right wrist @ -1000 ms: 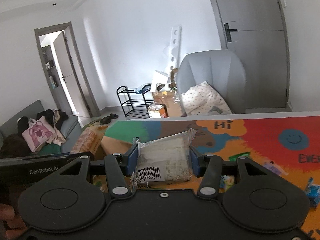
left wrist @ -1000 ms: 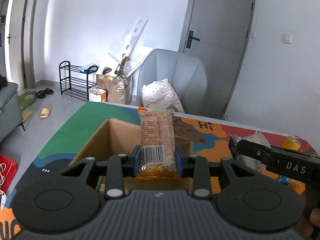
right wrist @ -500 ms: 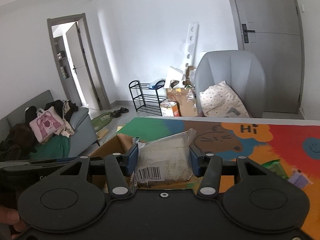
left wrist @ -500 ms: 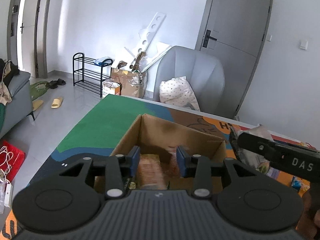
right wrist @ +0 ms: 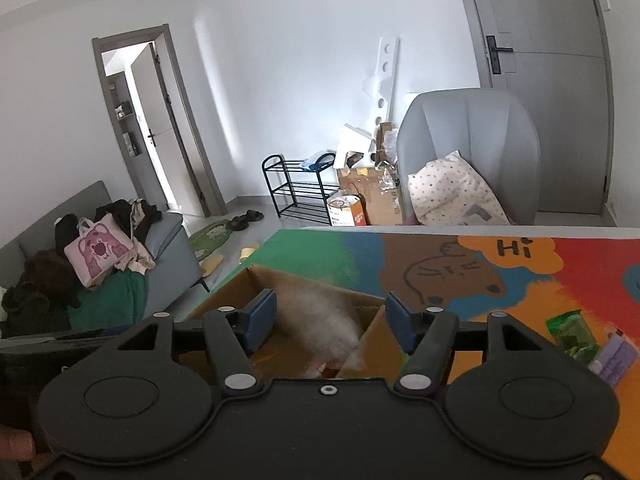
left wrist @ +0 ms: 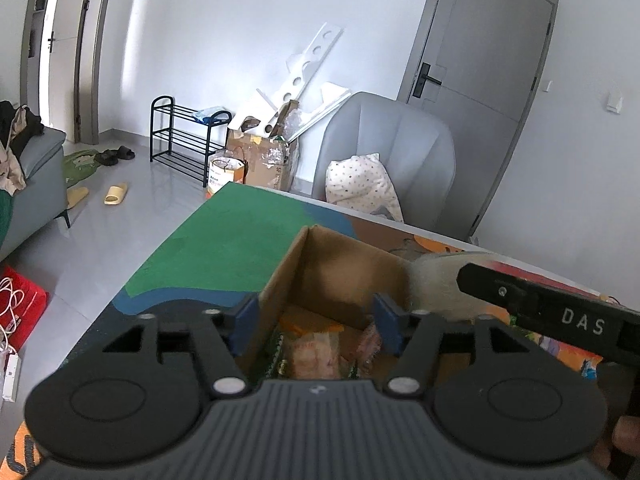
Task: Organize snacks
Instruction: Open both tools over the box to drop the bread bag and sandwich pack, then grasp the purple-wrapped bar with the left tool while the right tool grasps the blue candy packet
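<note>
An open cardboard box stands on the colourful table mat and shows in the right wrist view too. My left gripper is open and empty above the box; an orange snack packet lies inside below it. My right gripper is open; a pale clear-wrapped snack pack is a motion-blurred shape falling between its fingers into the box. The same pack shows blurred at the box's right side in the left wrist view, beside the right gripper's body.
A green snack packet and a pale purple packet lie on the mat to the right. A grey armchair with a cushion stands behind the table. A sofa with bags is at the left.
My left gripper opened and dropped the orange packet into the box. My right gripper moved left over the box and has just opened, letting go of the clear-wrapped pack.
</note>
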A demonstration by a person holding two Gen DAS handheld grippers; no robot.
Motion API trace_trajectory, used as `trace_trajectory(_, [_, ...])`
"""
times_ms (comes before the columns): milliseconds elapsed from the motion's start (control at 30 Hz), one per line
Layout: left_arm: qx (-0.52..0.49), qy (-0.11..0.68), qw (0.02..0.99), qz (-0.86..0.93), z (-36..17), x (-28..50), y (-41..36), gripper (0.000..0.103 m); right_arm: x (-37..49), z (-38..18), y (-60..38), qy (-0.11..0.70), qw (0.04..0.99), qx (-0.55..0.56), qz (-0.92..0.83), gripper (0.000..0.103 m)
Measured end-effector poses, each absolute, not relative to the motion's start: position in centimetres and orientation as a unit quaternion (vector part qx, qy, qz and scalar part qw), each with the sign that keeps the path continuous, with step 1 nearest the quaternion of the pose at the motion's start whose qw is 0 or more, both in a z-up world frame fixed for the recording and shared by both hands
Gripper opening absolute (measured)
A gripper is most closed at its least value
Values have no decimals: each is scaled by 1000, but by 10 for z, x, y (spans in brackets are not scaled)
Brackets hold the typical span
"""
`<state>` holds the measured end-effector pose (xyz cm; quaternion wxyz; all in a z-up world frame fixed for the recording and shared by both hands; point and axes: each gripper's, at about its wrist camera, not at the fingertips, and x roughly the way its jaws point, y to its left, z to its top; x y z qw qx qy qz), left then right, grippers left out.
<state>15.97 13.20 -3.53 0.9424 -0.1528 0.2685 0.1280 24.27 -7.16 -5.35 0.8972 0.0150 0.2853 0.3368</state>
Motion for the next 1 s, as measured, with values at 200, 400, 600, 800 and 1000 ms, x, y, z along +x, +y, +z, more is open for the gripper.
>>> trace_trajectory(200, [-149,268,944,124,-37,160,125,82,242,-52,-85,288,901,18,325,63])
trace_trajectory(400, [-139,268,946,118,-36,161,112,87,242,-55,-104,292,904,26,311,67])
trace_trajectory(600, [-134,270,947,110,-34,164,98,89,243,-55,-127,291,910,35,294,70])
trace_trajectory(800, [-122,263,952,96,-29,166,78,95,243,-55,-150,289,915,47,279,73])
trace_trajectory(1000, [-114,266,953,83,-29,172,59,95,245,-58,-177,291,919,61,258,74])
